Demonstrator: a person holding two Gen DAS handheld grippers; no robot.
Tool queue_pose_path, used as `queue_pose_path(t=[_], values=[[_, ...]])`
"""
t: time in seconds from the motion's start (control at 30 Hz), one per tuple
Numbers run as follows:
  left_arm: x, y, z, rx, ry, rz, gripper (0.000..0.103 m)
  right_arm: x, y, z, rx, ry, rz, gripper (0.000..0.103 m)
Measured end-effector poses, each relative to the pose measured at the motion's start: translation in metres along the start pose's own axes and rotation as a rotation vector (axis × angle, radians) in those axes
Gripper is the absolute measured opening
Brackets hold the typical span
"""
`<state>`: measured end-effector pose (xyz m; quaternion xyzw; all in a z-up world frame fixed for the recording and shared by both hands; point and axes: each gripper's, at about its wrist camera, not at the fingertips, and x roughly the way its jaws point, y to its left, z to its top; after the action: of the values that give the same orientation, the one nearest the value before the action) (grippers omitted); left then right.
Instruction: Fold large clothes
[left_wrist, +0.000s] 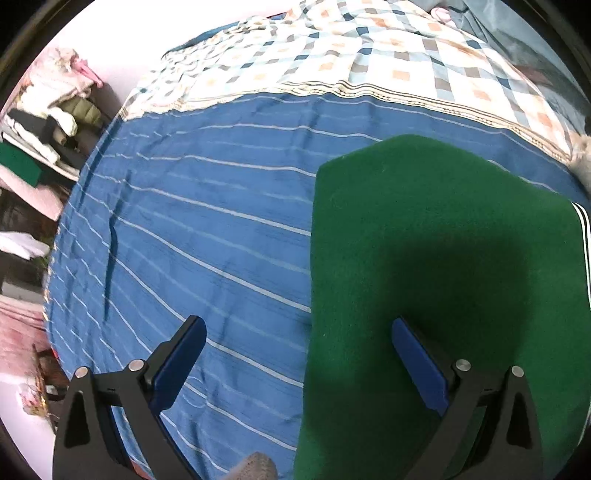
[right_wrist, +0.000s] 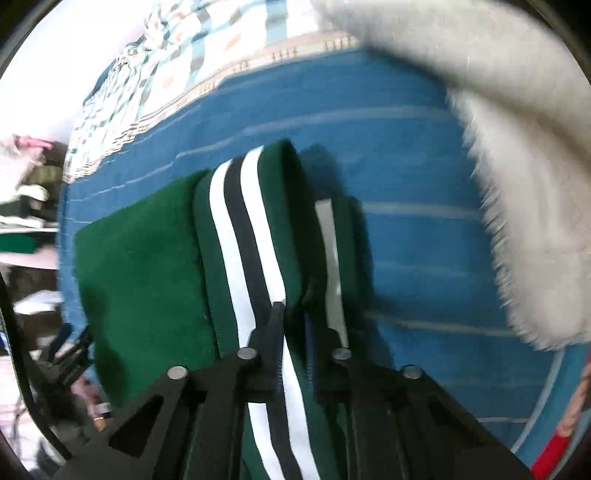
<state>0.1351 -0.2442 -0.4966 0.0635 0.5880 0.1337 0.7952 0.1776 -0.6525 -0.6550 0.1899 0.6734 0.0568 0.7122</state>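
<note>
- One green garment (left_wrist: 443, 258) lies folded on the blue striped bedsheet (left_wrist: 192, 229).
- Left gripper (left_wrist: 299, 354): two fingers spread wide, holding nothing.
- Right gripper (right_wrist: 295, 325) pinches the garment's striped edge (two white stripes (right_wrist: 229, 236), one black).
- One fluffy white blanket (right_wrist: 517, 147) nearby.

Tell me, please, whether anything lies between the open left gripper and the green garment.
Nothing visible does: the left gripper hovers open at the green garment edge, one finger over it, the other over the blue striped sheet.
</note>
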Motion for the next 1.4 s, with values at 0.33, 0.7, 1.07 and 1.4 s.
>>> queue_pose_path(t=[0.33, 0.7, 1.07, 1.4], values=[[-0.003, -0.003, 0.001, -0.016, 0.034, 0.009, 0.103, -0.004, -0.005, 0.011, 0.060, -0.008, -0.040, 0.008], [-0.039, -0.048, -0.038, -0.003, 0.164, -0.157, 0.103, -0.051, -0.016, -0.069, 0.107, 0.140, 0.021, 0.044], [-0.038, -0.057, -0.051, 0.022, 0.165, -0.141, 0.103, -0.045, -0.021, -0.118, 0.163, 0.141, 0.016, 0.005], [-0.032, 0.052, -0.051, -0.193, 0.159, -0.070, 0.103, -0.003, -0.065, -0.126, 0.231, 0.217, -0.113, 0.000]])
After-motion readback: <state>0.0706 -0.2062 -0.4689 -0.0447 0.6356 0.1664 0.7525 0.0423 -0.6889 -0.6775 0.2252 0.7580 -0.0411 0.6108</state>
